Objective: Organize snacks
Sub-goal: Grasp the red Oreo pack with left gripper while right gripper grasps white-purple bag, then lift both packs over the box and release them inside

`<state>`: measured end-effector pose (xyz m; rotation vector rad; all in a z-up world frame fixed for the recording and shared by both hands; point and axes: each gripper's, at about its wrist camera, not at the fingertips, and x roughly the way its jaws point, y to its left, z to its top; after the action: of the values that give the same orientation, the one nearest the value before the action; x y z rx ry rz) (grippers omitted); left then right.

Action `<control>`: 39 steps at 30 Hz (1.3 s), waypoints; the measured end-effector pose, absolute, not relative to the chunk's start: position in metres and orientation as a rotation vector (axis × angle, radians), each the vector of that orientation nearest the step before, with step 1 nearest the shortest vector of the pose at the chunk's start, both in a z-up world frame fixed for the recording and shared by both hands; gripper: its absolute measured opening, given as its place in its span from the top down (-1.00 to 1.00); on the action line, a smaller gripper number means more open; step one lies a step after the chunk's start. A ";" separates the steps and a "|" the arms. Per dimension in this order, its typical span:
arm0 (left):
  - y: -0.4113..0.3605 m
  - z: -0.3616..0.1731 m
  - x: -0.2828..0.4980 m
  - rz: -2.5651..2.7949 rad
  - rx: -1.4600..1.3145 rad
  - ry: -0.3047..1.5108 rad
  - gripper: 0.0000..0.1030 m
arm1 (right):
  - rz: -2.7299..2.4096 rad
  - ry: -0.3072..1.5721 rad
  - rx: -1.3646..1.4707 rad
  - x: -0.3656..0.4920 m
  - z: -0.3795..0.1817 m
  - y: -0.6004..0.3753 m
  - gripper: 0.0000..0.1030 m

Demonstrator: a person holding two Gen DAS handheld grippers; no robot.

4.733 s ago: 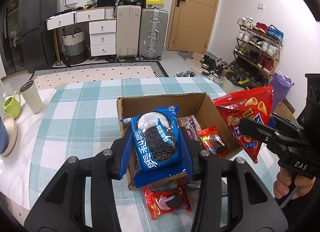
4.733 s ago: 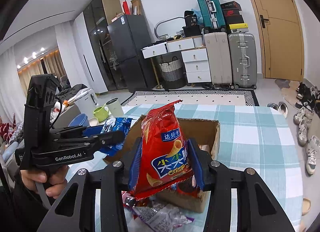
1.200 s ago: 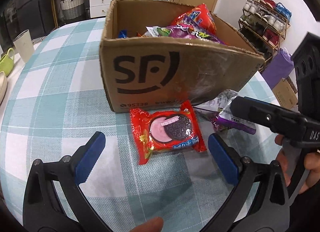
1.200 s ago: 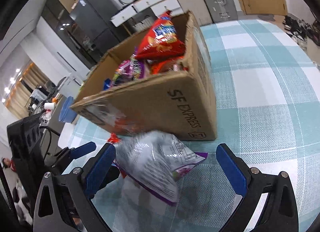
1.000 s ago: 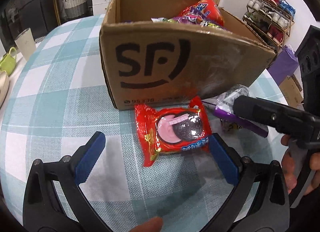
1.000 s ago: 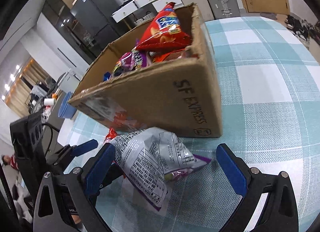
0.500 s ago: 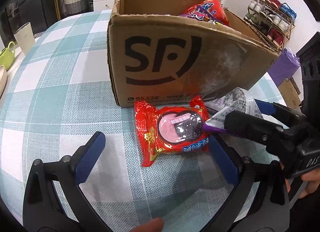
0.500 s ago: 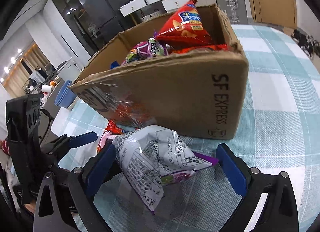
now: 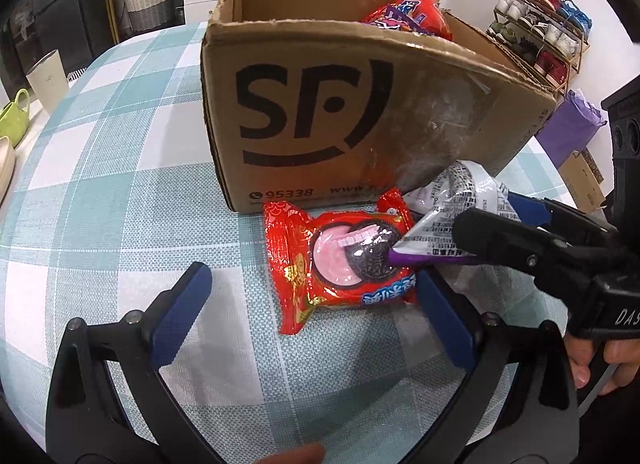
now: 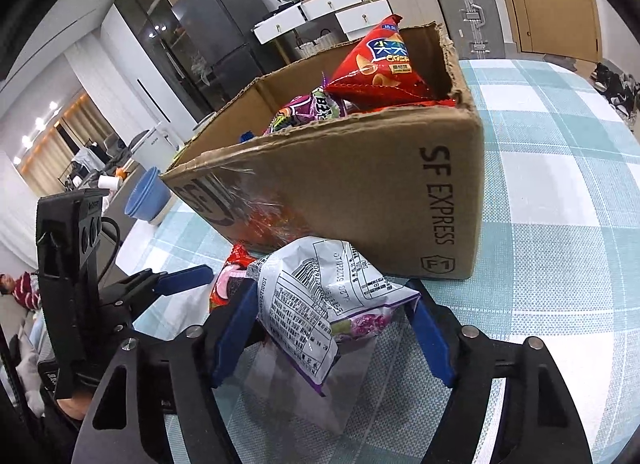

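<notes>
Cardboard box (image 9: 320,104) with the big SF logo fills the upper middle of the left wrist view, snacks poking out the top. Just below it, dead center, a red cookie pack (image 9: 344,260) lies flat on the checkered desk (image 9: 100,168). The left tongs (image 9: 312,296) are spread wide at the bottom of the frame, the right pad right by the pack's edge. At right, the right tongs (image 9: 508,220) pinch a silver-purple snack bag (image 9: 452,224) overlapping the cookie pack.

Right wrist view: same bag (image 10: 320,304) sits center-low, squeezed between the blue pads (image 10: 428,336), in front of the box (image 10: 360,192). Red chip bag (image 10: 380,64) sticks up out of the box, upper middle.
</notes>
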<state>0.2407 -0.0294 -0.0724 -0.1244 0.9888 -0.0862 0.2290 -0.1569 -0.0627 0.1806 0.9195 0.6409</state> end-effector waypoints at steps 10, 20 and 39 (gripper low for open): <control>-0.044 -0.065 0.231 -0.150 -0.128 0.960 0.06 | 0.650 0.921 0.208 0.229 -0.064 -0.159 -0.39; -0.030 -0.065 0.220 -0.169 -0.193 0.958 0.20 | 0.657 0.906 0.252 0.219 -0.065 -0.171 -0.31; -0.026 -0.054 0.196 -0.157 -0.193 0.946 0.20 | 0.708 0.929 0.251 0.212 -0.065 -0.166 -0.23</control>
<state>0.1962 -0.0258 -0.0541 -0.1931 0.9458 -0.1567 0.2122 -0.1660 -0.0650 0.2508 0.9286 0.7079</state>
